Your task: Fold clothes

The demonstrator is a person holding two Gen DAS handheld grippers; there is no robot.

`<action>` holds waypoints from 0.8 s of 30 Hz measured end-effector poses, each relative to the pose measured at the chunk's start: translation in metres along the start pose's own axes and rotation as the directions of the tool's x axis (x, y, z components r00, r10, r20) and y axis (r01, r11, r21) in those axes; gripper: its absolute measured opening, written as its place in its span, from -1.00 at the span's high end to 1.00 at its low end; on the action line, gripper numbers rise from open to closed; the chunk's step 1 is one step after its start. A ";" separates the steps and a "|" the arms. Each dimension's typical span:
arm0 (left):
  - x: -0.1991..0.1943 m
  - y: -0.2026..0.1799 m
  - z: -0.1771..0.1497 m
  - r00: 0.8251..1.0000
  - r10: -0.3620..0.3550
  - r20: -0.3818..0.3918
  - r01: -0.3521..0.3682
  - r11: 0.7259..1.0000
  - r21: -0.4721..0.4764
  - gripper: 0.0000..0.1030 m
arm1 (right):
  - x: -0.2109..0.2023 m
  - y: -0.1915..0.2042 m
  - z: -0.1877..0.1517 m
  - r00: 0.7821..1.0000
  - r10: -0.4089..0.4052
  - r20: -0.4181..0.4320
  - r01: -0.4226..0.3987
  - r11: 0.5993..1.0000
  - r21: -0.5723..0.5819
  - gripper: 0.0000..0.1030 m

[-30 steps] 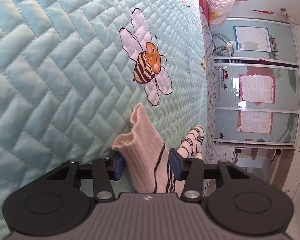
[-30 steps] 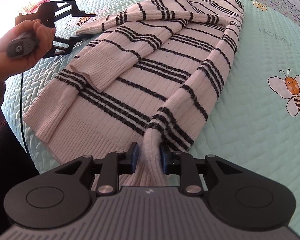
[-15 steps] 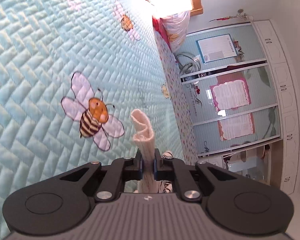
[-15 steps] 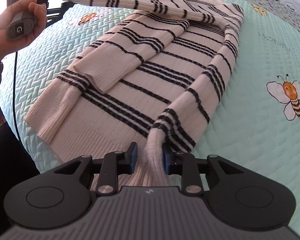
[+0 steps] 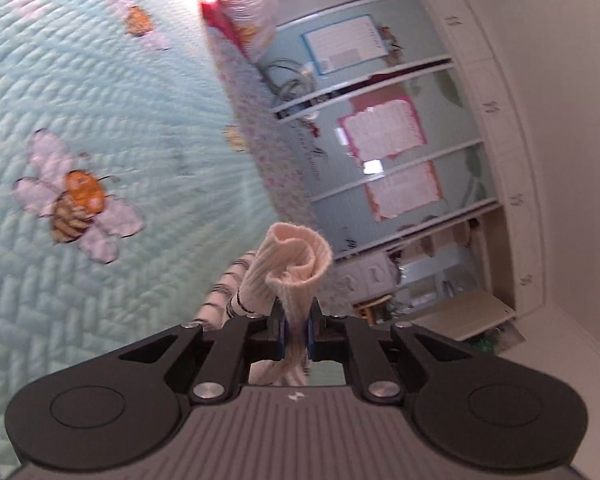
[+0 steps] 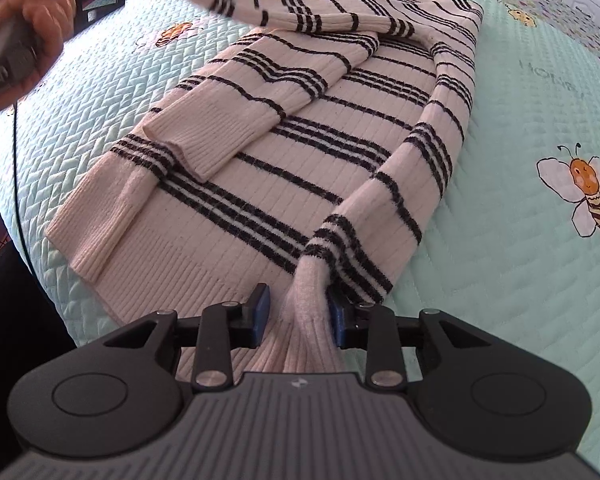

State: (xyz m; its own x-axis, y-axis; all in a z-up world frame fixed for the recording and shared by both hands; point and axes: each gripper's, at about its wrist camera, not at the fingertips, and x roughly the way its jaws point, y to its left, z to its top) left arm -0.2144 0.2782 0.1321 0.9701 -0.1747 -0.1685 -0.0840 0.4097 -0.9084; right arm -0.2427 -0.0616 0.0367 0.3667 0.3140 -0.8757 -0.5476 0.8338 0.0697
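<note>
From the left wrist camera, my left gripper point(image 5: 294, 334) is clamped tight on the ribbed cream cuff point(image 5: 296, 256) of a sleeve, which bunches up past the blue pads point(image 5: 281, 334), well above the pale mint quilted bedspread with embroidered bees point(image 5: 100, 140); the view is blurred, so I read this arm as mid-lift. From the right wrist camera, the cream knitted sweater with black stripes point(image 6: 300, 140) lies flat on the bedspread, its long axis running away from me toward the far side of the bed. My right gripper point(image 6: 298, 318) has just been opening: a second cuff point(image 6: 306, 312) sits between its jaws, touching the right pad while the left pad point(image 6: 260, 314) stands clear, so I count it as released. The lifted sleeve point(image 6: 300, 12) stretches from the far shoulder to the upper left, where a hand point(image 6: 40, 28) carries the left tool. What matters next, I judge, is that this sleeve crosses the body's long axis, and the left arm alone holds it, so it must lay it over the torso.
</note>
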 end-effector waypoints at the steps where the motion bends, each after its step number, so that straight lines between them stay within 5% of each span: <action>1: -0.001 -0.015 0.003 0.999 -0.040 0.005 0.040 0.999 0.031 0.84 | 0.000 0.000 0.000 1.000 -0.001 0.001 0.001 1.000 0.000 0.35; 6: -0.007 -0.054 0.020 0.993 -0.076 0.091 0.061 0.986 0.152 0.84 | 0.001 0.000 0.000 1.000 -0.002 0.007 0.002 1.000 0.002 0.34; 10: -0.001 -0.009 0.016 0.987 0.107 0.124 -0.123 0.984 0.128 0.84 | 0.001 0.002 -0.001 1.000 -0.002 0.007 0.002 1.000 -0.004 0.33; 17: 0.025 0.085 0.004 0.927 0.373 0.036 -0.374 0.927 0.042 0.84 | 0.001 0.003 0.003 1.000 -0.006 -0.004 0.006 1.000 -0.025 0.32; 24: 0.032 0.089 0.016 0.929 0.369 0.014 -0.369 0.925 0.096 0.83 | -0.002 0.003 0.002 1.000 -0.007 -0.003 0.007 1.000 -0.020 0.19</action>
State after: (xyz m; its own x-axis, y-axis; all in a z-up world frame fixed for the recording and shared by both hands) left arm -0.1873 0.3237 0.0525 0.8737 0.0011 -0.4865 -0.4134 0.5288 -0.7412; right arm -0.2440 -0.0592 0.0397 0.3686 0.3067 -0.8775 -0.5599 0.8268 0.0538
